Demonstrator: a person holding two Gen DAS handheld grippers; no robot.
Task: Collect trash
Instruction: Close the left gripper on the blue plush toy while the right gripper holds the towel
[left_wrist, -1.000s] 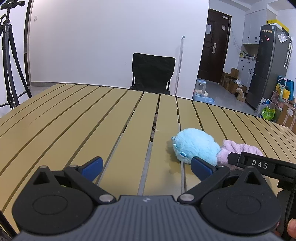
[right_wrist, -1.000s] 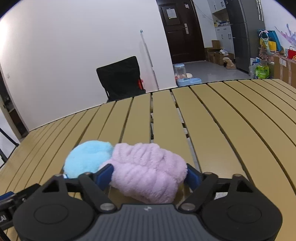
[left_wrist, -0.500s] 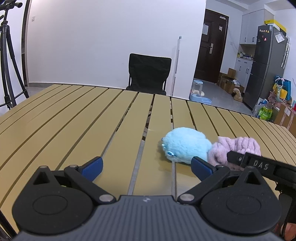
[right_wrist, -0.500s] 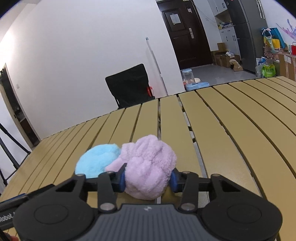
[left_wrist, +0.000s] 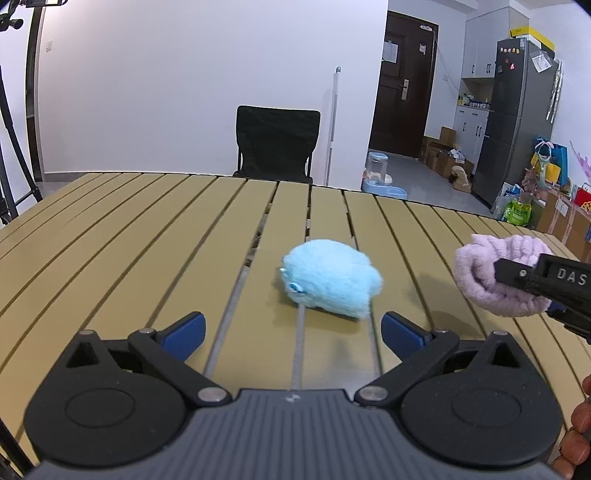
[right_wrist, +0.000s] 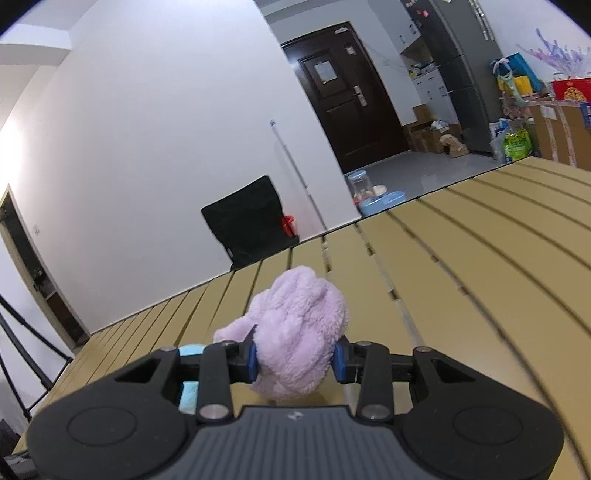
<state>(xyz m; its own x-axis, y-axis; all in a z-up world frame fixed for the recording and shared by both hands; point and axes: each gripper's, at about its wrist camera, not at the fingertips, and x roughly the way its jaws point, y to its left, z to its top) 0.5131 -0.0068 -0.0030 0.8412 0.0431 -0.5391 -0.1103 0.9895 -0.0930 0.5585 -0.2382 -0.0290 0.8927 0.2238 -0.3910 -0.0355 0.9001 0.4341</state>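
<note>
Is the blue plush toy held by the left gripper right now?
No, the blue plush toy lies on the table ahead of the open left gripper.

White walls, dark door (left_wrist: 400, 92), black chair (left_wrist: 277, 142), grey fridge (left_wrist: 517, 118) beyond slatted table (left_wrist: 110, 236).

From my left camera, the round plush (left_wrist: 330, 277) is lying on the slatted table (left_wrist: 129, 236), just ahead of my left gripper (left_wrist: 293, 330) and between its spread fingers' line of sight. To its right, the fluffy bundle (left_wrist: 491, 273) is sitting pinched in my right gripper (right_wrist: 295, 360) — raised off the slats, apart from the plush. From my right camera, the plush is showing low to the left, behind a finger. Beyond the table's far edge, a chair (left_wrist: 277, 140) is standing against the wall, with a pole (left_wrist: 334, 125) leaning just right of it — a door (left_wrist: 400, 96) and a fridge (left_wrist: 517, 118) are standing farther right.
</note>
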